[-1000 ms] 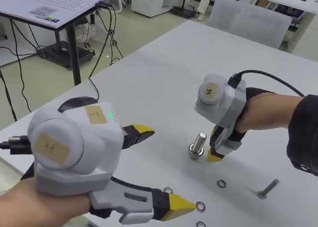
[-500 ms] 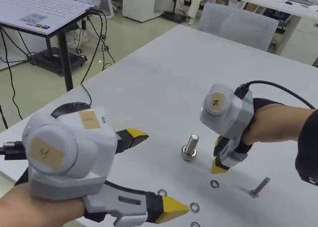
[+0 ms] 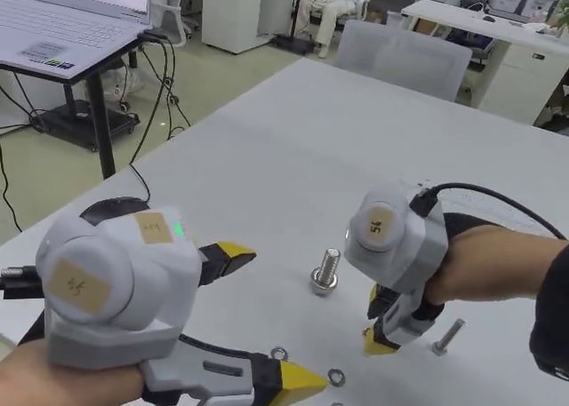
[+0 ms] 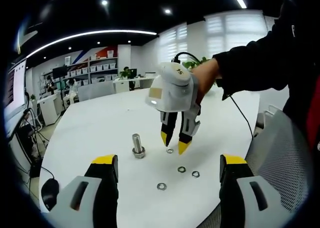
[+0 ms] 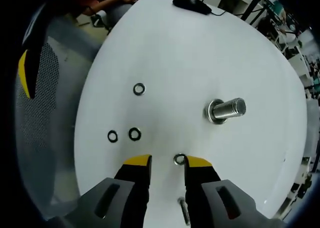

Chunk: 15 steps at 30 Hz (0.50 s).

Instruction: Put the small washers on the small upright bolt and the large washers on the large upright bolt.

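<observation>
Between the yellow tips of the right gripper [image 5: 167,162] lies one washer [image 5: 179,159], flat on the white desk [image 5: 165,53] and close to one tip. The jaws stand apart on either side of it, not clamped on it. Three other washers [image 5: 134,134] lie loose nearby. Beyond them the thick bolt [image 5: 225,110] stands upright on its head. A thin bolt [image 3: 444,337] lies on its side beside the right gripper. Nearer the desk's edge the left gripper [image 4: 169,160] hovers, jaws spread wide and holding nothing.

Right gripper [image 4: 173,143] down over washer [image 5: 179,159].
</observation>
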Motion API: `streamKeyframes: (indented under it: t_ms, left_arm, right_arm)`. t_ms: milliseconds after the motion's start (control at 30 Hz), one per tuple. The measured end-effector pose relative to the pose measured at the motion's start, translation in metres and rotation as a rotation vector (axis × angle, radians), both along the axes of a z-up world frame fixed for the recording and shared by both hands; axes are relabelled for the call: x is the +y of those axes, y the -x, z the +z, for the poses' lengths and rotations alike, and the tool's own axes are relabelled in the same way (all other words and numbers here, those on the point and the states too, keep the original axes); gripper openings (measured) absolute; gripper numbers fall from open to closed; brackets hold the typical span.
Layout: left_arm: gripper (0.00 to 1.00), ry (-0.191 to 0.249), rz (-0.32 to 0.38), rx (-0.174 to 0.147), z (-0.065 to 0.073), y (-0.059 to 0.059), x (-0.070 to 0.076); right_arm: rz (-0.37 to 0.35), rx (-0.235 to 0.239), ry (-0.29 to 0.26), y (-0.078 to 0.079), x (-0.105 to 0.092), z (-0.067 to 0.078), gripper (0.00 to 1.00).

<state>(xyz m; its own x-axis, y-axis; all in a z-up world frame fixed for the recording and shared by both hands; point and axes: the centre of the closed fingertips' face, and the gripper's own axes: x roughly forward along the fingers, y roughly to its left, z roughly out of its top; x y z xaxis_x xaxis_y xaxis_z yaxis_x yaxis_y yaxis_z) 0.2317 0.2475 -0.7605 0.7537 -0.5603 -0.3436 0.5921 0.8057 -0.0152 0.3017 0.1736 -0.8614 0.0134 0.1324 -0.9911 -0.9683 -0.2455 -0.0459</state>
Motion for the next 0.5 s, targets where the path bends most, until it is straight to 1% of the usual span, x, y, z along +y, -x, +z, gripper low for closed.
streamKeyframes:
  t_ms: [133, 200, 333, 500]
  left_arm:
    - [0.83, -0.001, -0.002, -0.004, 0.001, 0.001, 0.001]
    - [0.83, -0.002, -0.004, -0.007, 0.001, 0.002, 0.001]
    - [0.83, -0.004, -0.007, -0.011, 0.002, 0.004, 0.000]
    - [0.83, -0.005, -0.013, -0.012, 0.003, 0.006, -0.001]
  right_arm:
    - [0.001, 0.007, 0.002, 0.010, 0.000, -0.002, 0.27]
    - [0.004, 0.013, 0.003, 0.017, 0.000, -0.003, 0.27]
    - [0.012, 0.025, -0.001, 0.030, 0.003, -0.005, 0.26]
    - [0.023, 0.037, -0.003, 0.043, 0.006, -0.008, 0.26]
